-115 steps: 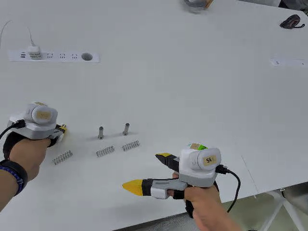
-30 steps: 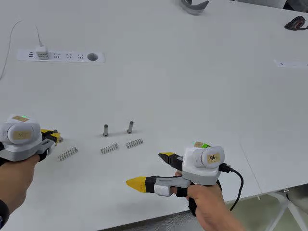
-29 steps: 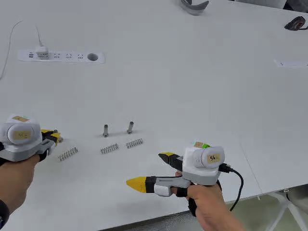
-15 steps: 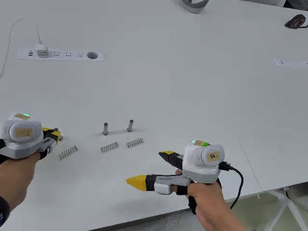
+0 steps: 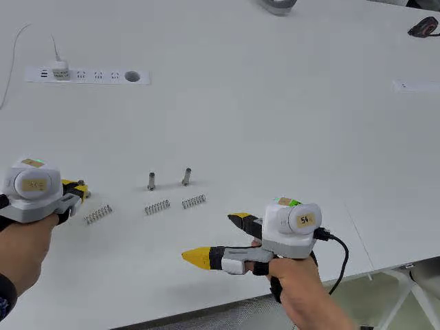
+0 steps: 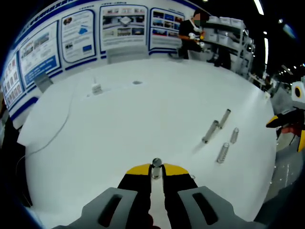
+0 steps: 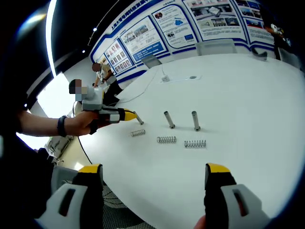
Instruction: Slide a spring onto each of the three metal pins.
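Two metal pins (image 5: pixel 151 181) (image 5: pixel 186 176) stand upright on the white table (image 5: pixel 275 124). In front of them lie three springs (image 5: pixel 97 214) (image 5: pixel 157 207) (image 5: pixel 194 201) in a row. My left gripper (image 5: pixel 82 188) is at the left, just behind the leftmost spring, shut on a third metal pin (image 6: pixel 156 168) held between its yellow tips. My right gripper (image 5: pixel 217 238) hovers near the table's front edge, to the right of the springs. Its jaws are wide open with nothing in them. The right gripper view has both standing pins (image 7: pixel 168 119) (image 7: pixel 195 120) and the springs (image 7: pixel 166 139) ahead of it.
A white power strip (image 5: pixel 86 75) with a plugged-in charger lies at the back left. A dark object (image 5: pixel 423 26) sits at the far right corner. The table's front edge (image 5: pixel 371 271) runs close under my right hand. People stand in the background of the gripper views.
My left gripper, still shut on the pin, has drifted a little left and nearer the leftmost spring. The right gripper stays open in place. The head view has shifted slightly.
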Demonstrator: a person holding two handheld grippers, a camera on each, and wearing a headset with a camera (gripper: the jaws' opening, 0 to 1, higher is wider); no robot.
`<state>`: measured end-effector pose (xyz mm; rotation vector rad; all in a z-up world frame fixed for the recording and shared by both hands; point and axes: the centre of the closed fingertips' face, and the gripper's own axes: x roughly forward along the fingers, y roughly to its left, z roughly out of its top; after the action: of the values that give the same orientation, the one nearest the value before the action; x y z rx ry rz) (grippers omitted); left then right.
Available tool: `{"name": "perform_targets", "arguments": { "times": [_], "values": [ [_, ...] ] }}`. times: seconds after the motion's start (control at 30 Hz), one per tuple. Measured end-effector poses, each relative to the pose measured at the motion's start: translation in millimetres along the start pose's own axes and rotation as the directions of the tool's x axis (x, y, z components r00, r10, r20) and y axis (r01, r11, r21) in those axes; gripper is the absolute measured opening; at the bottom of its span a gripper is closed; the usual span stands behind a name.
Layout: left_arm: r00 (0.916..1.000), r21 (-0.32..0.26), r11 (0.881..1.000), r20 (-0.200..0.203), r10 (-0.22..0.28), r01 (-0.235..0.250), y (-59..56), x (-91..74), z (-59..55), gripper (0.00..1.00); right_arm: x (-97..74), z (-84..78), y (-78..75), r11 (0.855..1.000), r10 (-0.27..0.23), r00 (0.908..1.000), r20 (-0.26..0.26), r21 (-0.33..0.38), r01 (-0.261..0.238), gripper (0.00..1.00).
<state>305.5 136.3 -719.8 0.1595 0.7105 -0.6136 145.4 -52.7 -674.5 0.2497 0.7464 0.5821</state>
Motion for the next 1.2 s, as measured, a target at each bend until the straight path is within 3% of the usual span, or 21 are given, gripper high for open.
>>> {"name": "perform_targets", "arguments": {
  "times": [0.27,0.53,1.2],
  "values": [
    [0.9999,-0.020,1.000,-0.011,-0.007,0.007,-0.3,-1.8,-3.4,0.17,-2.0,1.5,-3.1,1.000,-0.007,1.0000,0.006,0.001,0.007,0.89],
    [0.9992,-0.052,0.999,-0.037,-0.013,0.011,4.2,-6.8,-17.4,0.25,-0.5,-0.9,-1.1,1.000,-0.003,1.0000,0.002,0.000,0.003,0.89],
    [0.9974,-0.058,0.998,-0.068,-0.025,0.021,13.4,-34.3,-39.5,0.36,0.5,-3.5,2.6,1.000,0.004,1.0000,-0.004,-0.004,-0.004,0.89]
  ]
}}
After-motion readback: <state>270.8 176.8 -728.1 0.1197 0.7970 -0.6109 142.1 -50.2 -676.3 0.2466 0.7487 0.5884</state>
